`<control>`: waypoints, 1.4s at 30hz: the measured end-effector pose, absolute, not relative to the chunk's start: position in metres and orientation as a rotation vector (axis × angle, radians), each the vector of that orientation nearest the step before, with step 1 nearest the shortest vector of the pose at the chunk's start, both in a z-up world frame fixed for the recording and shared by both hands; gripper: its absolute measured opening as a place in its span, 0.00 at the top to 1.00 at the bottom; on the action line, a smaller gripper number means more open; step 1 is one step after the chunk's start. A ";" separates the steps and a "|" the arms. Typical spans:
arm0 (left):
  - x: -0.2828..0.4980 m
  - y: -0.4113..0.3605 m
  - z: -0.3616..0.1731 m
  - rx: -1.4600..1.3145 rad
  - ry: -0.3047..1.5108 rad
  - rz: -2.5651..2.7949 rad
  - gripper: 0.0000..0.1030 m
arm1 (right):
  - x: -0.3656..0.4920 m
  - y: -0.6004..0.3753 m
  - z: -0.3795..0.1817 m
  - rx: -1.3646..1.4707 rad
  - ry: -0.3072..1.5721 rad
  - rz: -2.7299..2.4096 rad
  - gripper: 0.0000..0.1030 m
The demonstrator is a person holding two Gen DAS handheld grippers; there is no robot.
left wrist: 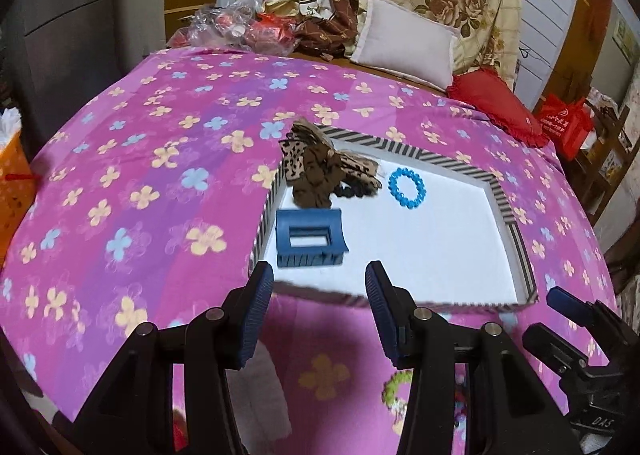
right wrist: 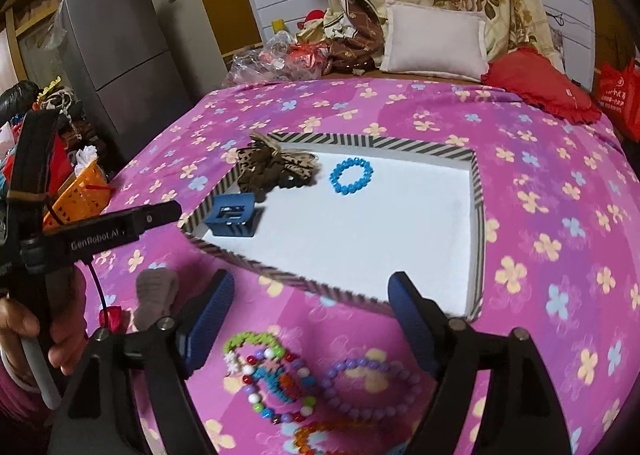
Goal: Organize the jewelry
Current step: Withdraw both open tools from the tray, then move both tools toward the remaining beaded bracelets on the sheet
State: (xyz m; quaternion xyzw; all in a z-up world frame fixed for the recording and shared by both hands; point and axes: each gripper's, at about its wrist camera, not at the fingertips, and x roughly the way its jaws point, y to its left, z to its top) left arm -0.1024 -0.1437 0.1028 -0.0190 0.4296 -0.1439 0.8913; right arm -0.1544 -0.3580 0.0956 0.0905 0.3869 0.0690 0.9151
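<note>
A shallow white box with a striped rim [left wrist: 440,157] [right wrist: 476,191] lies on the pink flowered bedspread. Inside it are a blue hair claw [left wrist: 310,238] [right wrist: 232,215], a leopard-print bow [left wrist: 320,167] [right wrist: 272,167] and a blue bead bracelet [left wrist: 407,188] [right wrist: 351,175]. My left gripper [left wrist: 320,279] is open and empty at the box's near rim. My right gripper [right wrist: 310,289] is open and empty above a pile of bead bracelets: a multicoloured one [right wrist: 272,379], a purple one [right wrist: 372,387] and an orange one [right wrist: 316,435].
A grey plush piece [right wrist: 154,297] and a small red item [right wrist: 112,315] lie left of the right gripper. An orange basket [right wrist: 78,191], a fridge [right wrist: 120,55], pillows [left wrist: 404,43] and a red cushion [left wrist: 496,107] surround the bed.
</note>
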 end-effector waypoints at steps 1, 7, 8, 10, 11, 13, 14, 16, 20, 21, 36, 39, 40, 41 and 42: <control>-0.106 -0.143 0.102 -0.038 0.891 -0.299 0.52 | -0.156 -0.356 0.095 0.195 0.799 0.148 0.20; -0.125 -0.143 0.097 -0.014 0.882 -0.284 0.52 | -0.166 -0.345 0.092 0.195 0.811 0.158 0.20; -0.127 -0.143 0.096 -0.013 0.884 -0.283 0.52 | -0.168 -0.343 0.092 0.190 0.810 0.159 0.20; -0.131 -0.142 0.094 -0.013 0.891 -0.284 0.52 | -0.172 -0.339 0.091 0.183 0.807 0.165 0.20; -0.133 -0.142 0.093 -0.014 0.893 -0.282 0.52 | -0.174 -0.338 0.091 0.178 0.801 0.169 0.20; -0.137 -0.141 0.091 -0.016 0.897 -0.281 0.52 | -0.179 -0.333 0.090 0.166 0.791 0.175 0.20; -0.139 -0.141 0.090 -0.017 0.899 -0.281 0.52 | -0.180 -0.332 0.089 0.162 0.788 0.175 0.20; -0.142 -0.141 0.088 -0.017 0.904 -0.281 0.52 | -0.183 -0.329 0.087 0.161 0.788 0.178 0.20; -0.149 -0.141 0.084 -0.008 0.910 -0.277 0.52 | -0.186 -0.326 0.082 0.163 0.800 0.183 0.20; -0.150 -0.141 0.083 -0.005 0.913 -0.277 0.52 | -0.186 -0.325 0.081 0.161 0.806 0.187 0.20; -0.160 -0.136 0.073 0.011 0.931 -0.261 0.52 | -0.189 -0.316 0.068 0.160 0.867 0.222 0.20; -0.161 -0.135 0.072 0.010 0.933 -0.259 0.52 | -0.189 -0.316 0.068 0.160 0.868 0.223 0.20; -0.161 -0.135 0.072 0.010 0.933 -0.258 0.52 | -0.189 -0.315 0.068 0.161 0.870 0.224 0.20; -0.162 -0.134 0.073 0.009 0.934 -0.258 0.52 | -0.188 -0.315 0.067 0.161 0.873 0.227 0.20; -0.162 -0.134 0.073 0.008 0.935 -0.258 0.52 | -0.189 -0.314 0.067 0.160 0.874 0.229 0.20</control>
